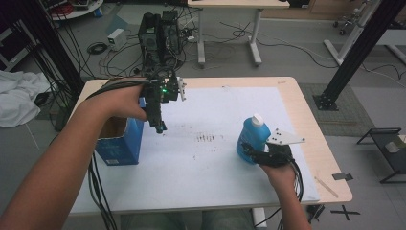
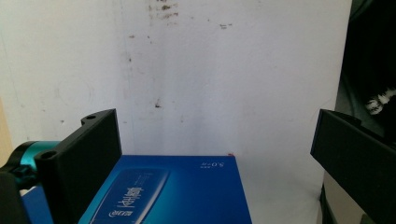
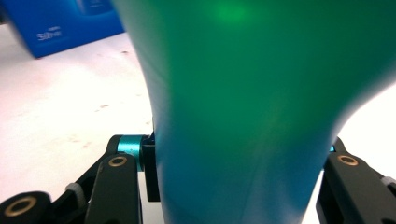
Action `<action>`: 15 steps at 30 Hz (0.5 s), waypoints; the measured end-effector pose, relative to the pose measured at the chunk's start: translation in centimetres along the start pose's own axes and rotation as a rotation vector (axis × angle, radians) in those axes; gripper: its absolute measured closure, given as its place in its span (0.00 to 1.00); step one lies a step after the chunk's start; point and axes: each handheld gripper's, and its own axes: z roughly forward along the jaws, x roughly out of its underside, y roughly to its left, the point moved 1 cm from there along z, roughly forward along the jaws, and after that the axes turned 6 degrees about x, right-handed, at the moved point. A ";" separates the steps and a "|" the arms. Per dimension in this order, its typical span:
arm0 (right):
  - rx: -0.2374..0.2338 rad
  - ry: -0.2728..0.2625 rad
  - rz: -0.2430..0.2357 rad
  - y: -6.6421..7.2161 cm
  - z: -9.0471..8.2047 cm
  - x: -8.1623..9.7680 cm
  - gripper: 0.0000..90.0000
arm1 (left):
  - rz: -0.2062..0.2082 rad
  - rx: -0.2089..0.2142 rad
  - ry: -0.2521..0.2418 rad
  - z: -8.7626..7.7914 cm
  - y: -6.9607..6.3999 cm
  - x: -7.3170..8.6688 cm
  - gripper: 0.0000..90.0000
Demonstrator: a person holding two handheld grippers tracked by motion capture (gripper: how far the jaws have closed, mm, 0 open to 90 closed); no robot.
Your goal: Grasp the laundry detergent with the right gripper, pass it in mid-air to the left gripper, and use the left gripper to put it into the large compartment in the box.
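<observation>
A blue bottle (image 1: 250, 136) with a white cap stands on the white sheet (image 1: 210, 163) at the table's right. My right gripper (image 1: 249, 151) is shut on its lower body. In the right gripper view the bottle (image 3: 243, 102) sits between the two jaws, and both press on its sides. An open blue carton (image 1: 119, 143) stands at the left. My left gripper (image 1: 160, 127) hangs above the sheet just right of the carton and points down. In the left gripper view its jaws (image 2: 219, 154) stand wide open with nothing between them, over the carton's blue face (image 2: 177, 191).
The sheet has small dark stains (image 1: 206, 138) in the middle. The wooden table edge (image 1: 313, 129) runs along the right. Behind the table stand a black computer tower (image 1: 160, 33), a white desk (image 1: 230, 28) and loose cables on the floor.
</observation>
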 end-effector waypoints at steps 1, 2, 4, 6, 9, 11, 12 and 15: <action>-0.008 -0.007 -0.021 0.0 0.0 -0.2 0.50 | -0.001 0.003 -0.012 0.0 -0.2 0.0 0.02; -0.023 -0.006 -0.023 0.2 -0.1 -0.7 0.50 | 0.007 0.002 -0.006 -0.1 -0.2 0.0 0.02; -0.049 0.001 -0.045 0.3 -0.3 -1.3 0.50 | 0.007 0.000 -0.009 -0.2 -0.6 -0.1 0.02; -0.071 -0.004 -0.064 0.6 -0.3 -2.0 0.50 | 0.021 0.007 -0.006 -0.3 -0.8 -0.2 0.02; -0.108 -0.005 -0.102 0.9 -0.2 -3.2 0.50 | 0.035 0.010 -0.006 -0.4 -1.4 -0.5 0.02; -0.142 -0.008 -0.121 1.3 0.0 -3.9 0.50 | 0.044 0.013 -0.012 -0.4 -1.8 -0.7 0.02; -0.154 -0.021 -0.152 1.4 0.2 -4.4 0.50 | 0.052 0.013 -0.010 -0.4 -2.0 -0.9 0.02; -0.203 -0.023 -0.179 2.1 0.7 -5.3 0.50 | 0.075 0.014 -0.006 -0.4 -2.6 -1.4 0.02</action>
